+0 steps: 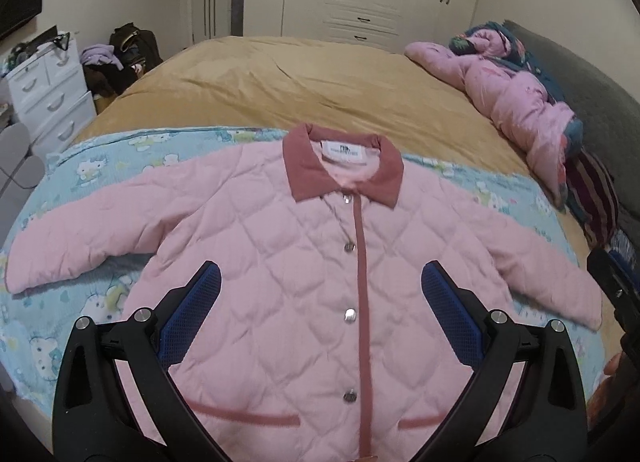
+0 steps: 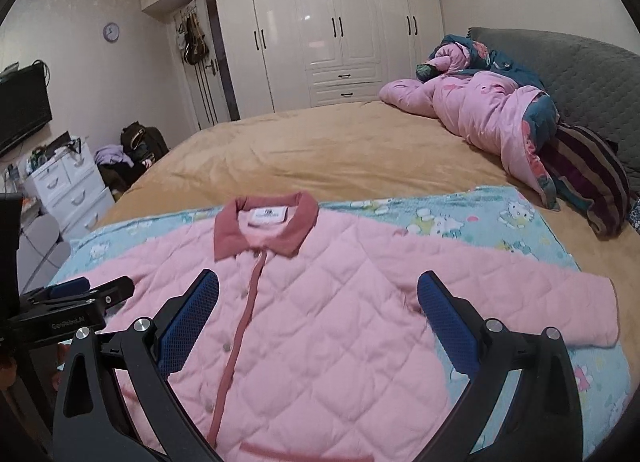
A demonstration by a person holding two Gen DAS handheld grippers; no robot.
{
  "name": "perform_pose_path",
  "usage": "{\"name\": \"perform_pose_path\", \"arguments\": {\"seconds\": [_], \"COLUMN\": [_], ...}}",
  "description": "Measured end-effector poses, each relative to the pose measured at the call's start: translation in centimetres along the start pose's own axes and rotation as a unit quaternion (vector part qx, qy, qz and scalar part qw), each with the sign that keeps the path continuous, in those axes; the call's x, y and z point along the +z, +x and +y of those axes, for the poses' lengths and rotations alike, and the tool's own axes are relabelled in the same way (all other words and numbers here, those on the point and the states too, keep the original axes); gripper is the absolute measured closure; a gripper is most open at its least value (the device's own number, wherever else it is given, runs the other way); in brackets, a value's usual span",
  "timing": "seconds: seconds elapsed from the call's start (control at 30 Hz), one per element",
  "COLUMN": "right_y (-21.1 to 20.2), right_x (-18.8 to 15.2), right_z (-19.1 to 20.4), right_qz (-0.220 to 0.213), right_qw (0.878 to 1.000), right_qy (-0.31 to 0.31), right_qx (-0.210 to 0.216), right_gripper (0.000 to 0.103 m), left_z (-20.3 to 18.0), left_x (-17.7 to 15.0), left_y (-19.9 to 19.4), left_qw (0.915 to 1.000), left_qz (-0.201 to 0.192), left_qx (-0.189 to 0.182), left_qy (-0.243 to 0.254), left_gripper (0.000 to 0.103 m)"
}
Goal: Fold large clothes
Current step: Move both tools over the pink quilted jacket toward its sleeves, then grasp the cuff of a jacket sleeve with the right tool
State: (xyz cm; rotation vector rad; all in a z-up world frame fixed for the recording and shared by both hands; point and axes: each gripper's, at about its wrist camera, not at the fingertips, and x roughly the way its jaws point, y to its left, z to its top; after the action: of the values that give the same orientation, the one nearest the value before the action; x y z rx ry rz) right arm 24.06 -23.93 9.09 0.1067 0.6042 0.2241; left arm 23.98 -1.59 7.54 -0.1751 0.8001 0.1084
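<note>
A pink quilted jacket (image 1: 304, 274) is laid flat, front up and buttoned, on a light blue cartoon-print blanket (image 1: 92, 182) that covers the near part of a bed with a tan bedspread (image 1: 288, 82). Its darker pink collar (image 1: 340, 166) is turned toward the wardrobe (image 2: 332, 22), and both sleeves are spread out to the sides. The left gripper (image 1: 320, 286) is held above the jacket's front with its jaws spread wide; nothing is gripped between the blue pads (image 1: 200, 302), and contact with the fabric cannot be told. The right gripper (image 2: 318, 294) is likewise held over the jacket, jaws wide apart and holding nothing. In the right wrist view the left gripper is seen at the left edge, near the jacket's sleeve. A heap of pink bedding (image 2: 480, 110) is piled by the grey headboard (image 2: 580, 70).
</note>
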Motion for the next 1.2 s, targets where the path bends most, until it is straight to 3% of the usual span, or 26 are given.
{"name": "perform_pose_path", "arguments": {"seconds": [0.3, 0.6, 0.77, 0.97, 1.2], "right_y": [4.2, 7.8, 7.1, 6.6, 5.8], "right_x": [0.2, -1.0, -1.4, -1.9, -3.7], "right_z": [-5.5, -13.8, -16.6, -21.2, -27.3], "right_qz": [0.005, 0.015, 0.003, -0.003, -0.005], "right_qw": [0.998, 0.982, 0.977, 0.961, 0.931], "right_qy": [0.065, 0.143, 0.167, 0.223, 0.303], "right_qx": [-0.019, -0.120, -0.133, -0.161, -0.204], "right_gripper": [0.004, 0.004, 0.004, 0.004, 0.004], "left_z": [-1.8, -5.5, -7.7, -11.0, -14.8], "left_x": [2.5, 2.4, 2.4, 2.0, 1.4], "left_y": [3.5, 7.8, 10.0, 12.5, 14.6], "left_qw": [0.9999, 0.9997, 0.9988, 0.9968, 0.9931], "left_qz": [-0.001, 0.016, 0.032, 0.049, 0.061], "left_qx": [-0.007, -0.012, -0.022, -0.029, -0.038], "left_qy": [-0.008, 0.011, 0.029, 0.056, 0.092], "left_gripper": [0.009, 0.009, 0.009, 0.009, 0.009]}}
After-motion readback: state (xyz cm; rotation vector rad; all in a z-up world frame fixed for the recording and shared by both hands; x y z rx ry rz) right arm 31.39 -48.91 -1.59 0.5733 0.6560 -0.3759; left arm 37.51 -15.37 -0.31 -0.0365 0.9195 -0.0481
